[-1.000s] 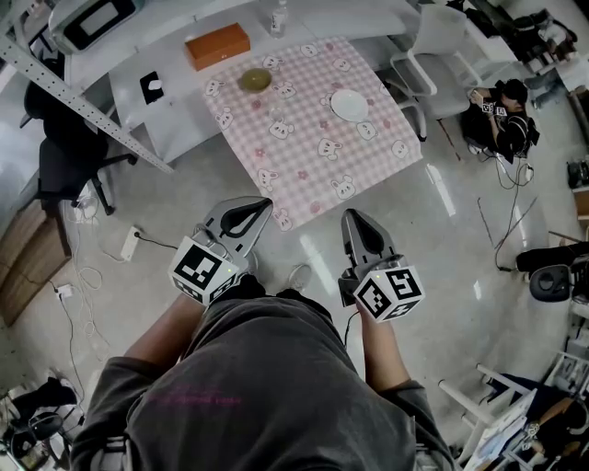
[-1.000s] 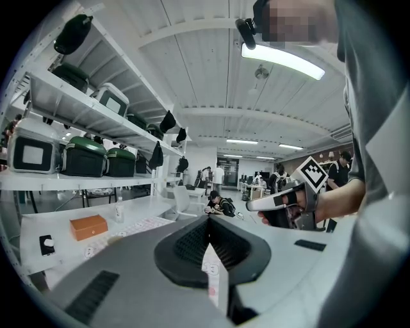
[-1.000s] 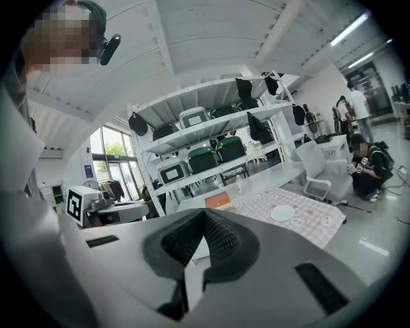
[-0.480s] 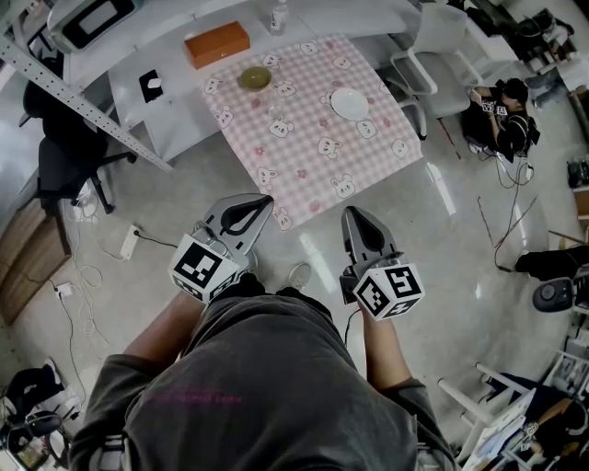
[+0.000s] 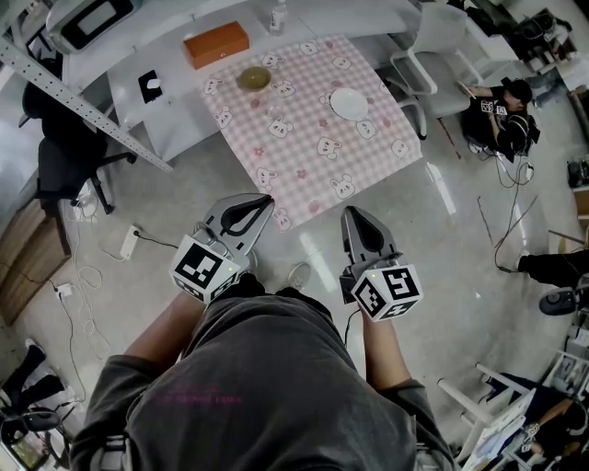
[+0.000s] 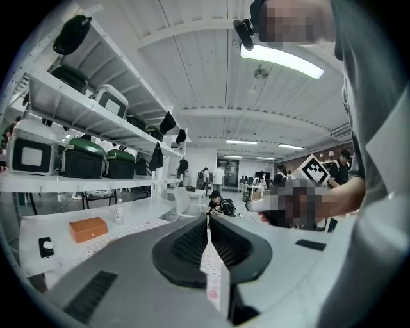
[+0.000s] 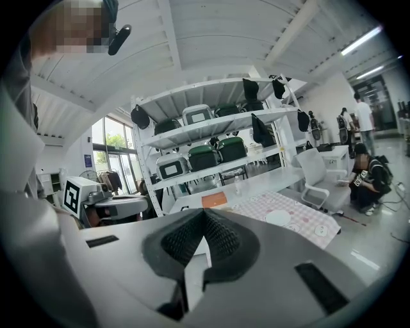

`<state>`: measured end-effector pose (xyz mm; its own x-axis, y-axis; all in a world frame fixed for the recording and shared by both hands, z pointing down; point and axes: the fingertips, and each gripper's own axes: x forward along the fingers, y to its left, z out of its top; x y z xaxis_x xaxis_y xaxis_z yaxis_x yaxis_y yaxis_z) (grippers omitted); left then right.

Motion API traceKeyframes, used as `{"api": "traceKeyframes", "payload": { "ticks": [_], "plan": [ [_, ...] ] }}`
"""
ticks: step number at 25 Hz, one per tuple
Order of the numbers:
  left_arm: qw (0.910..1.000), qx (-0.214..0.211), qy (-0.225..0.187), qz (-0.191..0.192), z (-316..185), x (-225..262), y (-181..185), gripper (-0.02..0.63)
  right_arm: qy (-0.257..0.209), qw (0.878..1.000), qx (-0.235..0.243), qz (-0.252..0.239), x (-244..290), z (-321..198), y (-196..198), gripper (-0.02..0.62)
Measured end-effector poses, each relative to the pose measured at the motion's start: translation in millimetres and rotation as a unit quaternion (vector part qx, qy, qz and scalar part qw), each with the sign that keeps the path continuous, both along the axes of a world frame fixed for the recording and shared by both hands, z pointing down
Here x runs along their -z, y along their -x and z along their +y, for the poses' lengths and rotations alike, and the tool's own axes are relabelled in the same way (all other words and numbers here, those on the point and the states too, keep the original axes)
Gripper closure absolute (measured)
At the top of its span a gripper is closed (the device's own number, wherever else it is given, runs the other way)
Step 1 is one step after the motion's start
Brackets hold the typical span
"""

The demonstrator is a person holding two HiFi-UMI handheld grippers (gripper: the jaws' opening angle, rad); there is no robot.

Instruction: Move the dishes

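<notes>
The white plate (image 5: 349, 104) lies flat on the right part of the pink checked tablecloth (image 5: 304, 166), and you see it again from the right gripper view (image 7: 278, 218). The yellowish bowl (image 5: 255, 79) sits near the cloth's far left corner, well apart from the plate. Both dishes rest on the table ahead of you, and neither gripper touches them.

Your left gripper (image 5: 265, 200) hangs over the bare floor (image 5: 184, 184), just short of the table's near corner. In its own view, its jaws (image 6: 206, 221) are pressed together at the tips with nothing pinched between them. Only a sliver of the cloth shows through lower down.

Your right gripper (image 5: 351, 213) is beside it, also over the floor near the cloth's hanging edge. Its jaws (image 7: 204, 214) are closed tight on nothing.

Beyond the cloth, an orange box (image 5: 217, 44) lies on the white counter (image 5: 147, 55), and a clear bottle (image 5: 279, 17) stands farther back. A white chair (image 5: 437, 46) stands at the table's right side. Past it, a person (image 5: 502, 115) crouches on the floor. Cables (image 5: 83, 276) trail across the floor at your left. Shelves (image 7: 211, 128) loaded with cases rise behind the counter.
</notes>
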<state>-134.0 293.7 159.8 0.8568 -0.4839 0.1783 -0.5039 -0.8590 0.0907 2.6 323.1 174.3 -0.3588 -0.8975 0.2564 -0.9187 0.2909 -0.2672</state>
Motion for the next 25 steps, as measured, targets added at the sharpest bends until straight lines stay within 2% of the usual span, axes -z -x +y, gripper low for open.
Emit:
{"api": "traceKeyframes", "payload": {
  "ticks": [20, 25],
  "plan": [
    [1.0, 0.002, 0.002, -0.001, 9, 0, -7, 0.541, -0.004, 1.0, 0.002, -0.003, 1, 9, -3, 0.595],
    [1.0, 0.004, 0.003, -0.002, 11, -3, -8, 0.531, 0.0, 1.0, 0.004, -0.004, -3, 11, -4, 0.575]
  ]
}}
